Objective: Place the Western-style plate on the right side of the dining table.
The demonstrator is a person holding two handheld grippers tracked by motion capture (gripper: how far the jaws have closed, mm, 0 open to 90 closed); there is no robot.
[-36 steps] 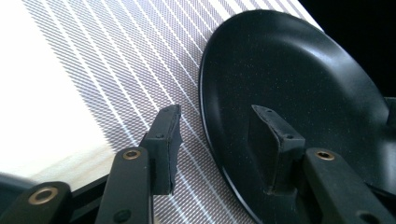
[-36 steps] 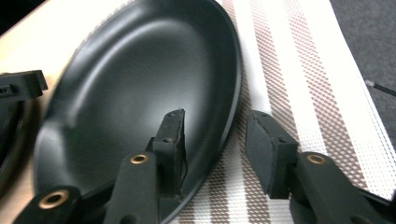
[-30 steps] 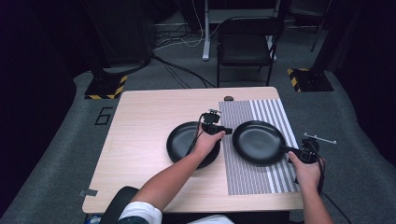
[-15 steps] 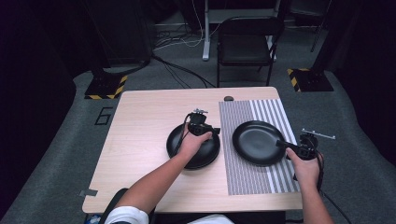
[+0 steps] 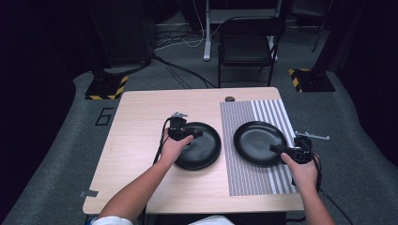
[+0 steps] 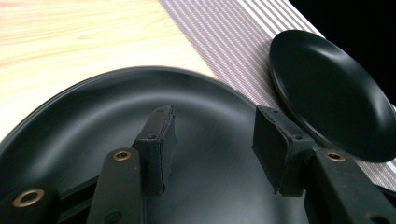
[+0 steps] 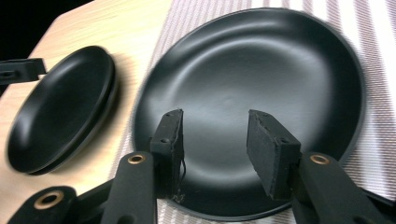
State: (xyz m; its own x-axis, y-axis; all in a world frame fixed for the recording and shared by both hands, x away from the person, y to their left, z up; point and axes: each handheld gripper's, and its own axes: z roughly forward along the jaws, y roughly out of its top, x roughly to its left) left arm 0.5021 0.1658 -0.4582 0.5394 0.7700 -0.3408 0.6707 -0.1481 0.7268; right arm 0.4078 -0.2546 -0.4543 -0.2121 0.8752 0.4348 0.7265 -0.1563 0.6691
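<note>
Item 1, left hand-held gripper [image 5: 196, 133]: has travelled from the gap between the two plates toward 9 o'clock and now sits over the stacked black plates [image 5: 206, 154] on the bare wood of the table [image 5: 141, 122]. Jaws apart, nothing between them.

Item 2, stacked black plates: two rims visible in the right gripper view [image 7: 60, 112]; position unchanged, at 9 o'clock of the striped mat [image 5: 263, 178].

Item 3, single black plate [image 5: 256, 140]: lying flat on the striped mat, just beside the stack, not touching it.

Item 4, right hand-held gripper [image 5: 276, 149]: over the plate's 4 o'clock rim, lifted slightly. Jaws apart, gripping nothing.

Assessment: one plate appears set out and released; the left hand seems headed for the next plate in the stack.
</note>
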